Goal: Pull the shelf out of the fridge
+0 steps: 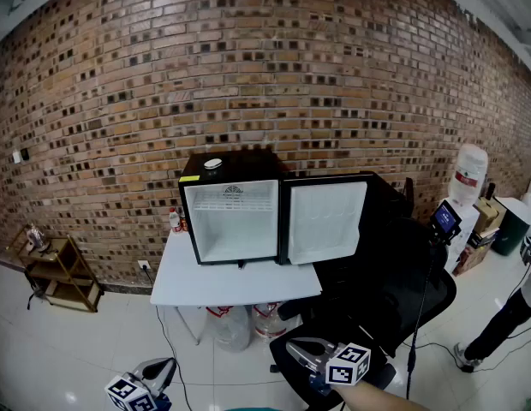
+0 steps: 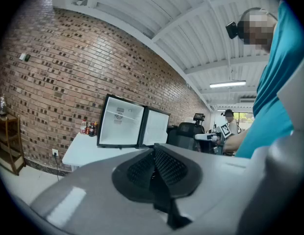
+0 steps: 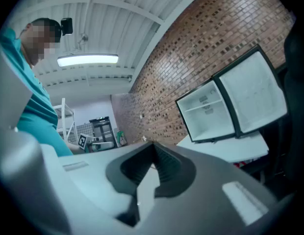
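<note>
Your left claw point(image 1: 165, 366) and right claw point(image 1: 293, 344) sat lowest in the head view, both well short of the fridge point(image 1: 235, 208) and well below it. Each was clenched, its dark pads meeting tip to tip, and neither touched the fridge.

You had the fridge ahead of you, a small black box standing on a white counter point(image 1: 197, 285) with its back to the brick wall point(image 1: 248, 75). Its door point(image 1: 327, 221) stood wide open, swung to the fridge's right, the white inner face turned your way. Inside the fridge, the shelf point(image 3: 203, 106) lay flat across the upper part of the white cavity, fully in.

On top of the fridge rested a small round thing point(image 1: 213, 164). Just left of the fridge, on the counter, stood a few bottles point(image 1: 176, 221). Below the fridge, under the counter, were two clear jugs point(image 1: 235, 324). Right of the fridge and its door sat a black chair point(image 1: 394, 264).
</note>
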### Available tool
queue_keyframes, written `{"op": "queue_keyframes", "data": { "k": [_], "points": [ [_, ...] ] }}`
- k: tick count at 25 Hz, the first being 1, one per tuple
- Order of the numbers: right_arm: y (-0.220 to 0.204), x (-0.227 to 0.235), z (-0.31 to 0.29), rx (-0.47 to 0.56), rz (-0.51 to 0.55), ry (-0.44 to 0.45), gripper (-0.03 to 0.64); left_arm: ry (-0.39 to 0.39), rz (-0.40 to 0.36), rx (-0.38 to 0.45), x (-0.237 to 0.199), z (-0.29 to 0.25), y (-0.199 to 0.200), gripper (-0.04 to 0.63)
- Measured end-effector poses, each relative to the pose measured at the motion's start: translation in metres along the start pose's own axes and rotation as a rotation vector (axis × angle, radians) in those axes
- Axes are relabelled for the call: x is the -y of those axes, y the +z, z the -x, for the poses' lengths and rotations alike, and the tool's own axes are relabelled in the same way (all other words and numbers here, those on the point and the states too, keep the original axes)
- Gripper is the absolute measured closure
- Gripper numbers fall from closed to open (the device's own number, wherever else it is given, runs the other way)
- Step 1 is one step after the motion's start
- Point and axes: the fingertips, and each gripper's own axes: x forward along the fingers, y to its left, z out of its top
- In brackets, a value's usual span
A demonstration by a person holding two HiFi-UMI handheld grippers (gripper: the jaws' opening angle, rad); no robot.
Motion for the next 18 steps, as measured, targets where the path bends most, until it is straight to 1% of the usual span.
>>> {"op": "queue_keyframes", "data": {
  "k": [8, 12, 15, 18],
  "points": [
    [0.015, 0.039, 0.033, 0.000, -0.003, 0.038, 0.614, 0.026, -0.006, 0.011, 0.038, -0.045, 0.004, 0.614],
    [0.017, 0.051, 0.036, -0.007, -0.009, 0.058, 0.607, 0.026, -0.014, 0.012, 0.050, -0.059, 0.007, 0.614],
    [0.017, 0.055, 0.026, -0.007, -0.027, 0.056, 0.604, 0.017, -0.015, 0.016, 0.048, -0.060, 0.012, 0.614],
    [0.014, 0.053, 0.002, -0.021, -0.027, 0.060, 0.601, 0.017, -0.012, 0.032, 0.028, -0.054, 0.016, 0.614]
  ]
}}
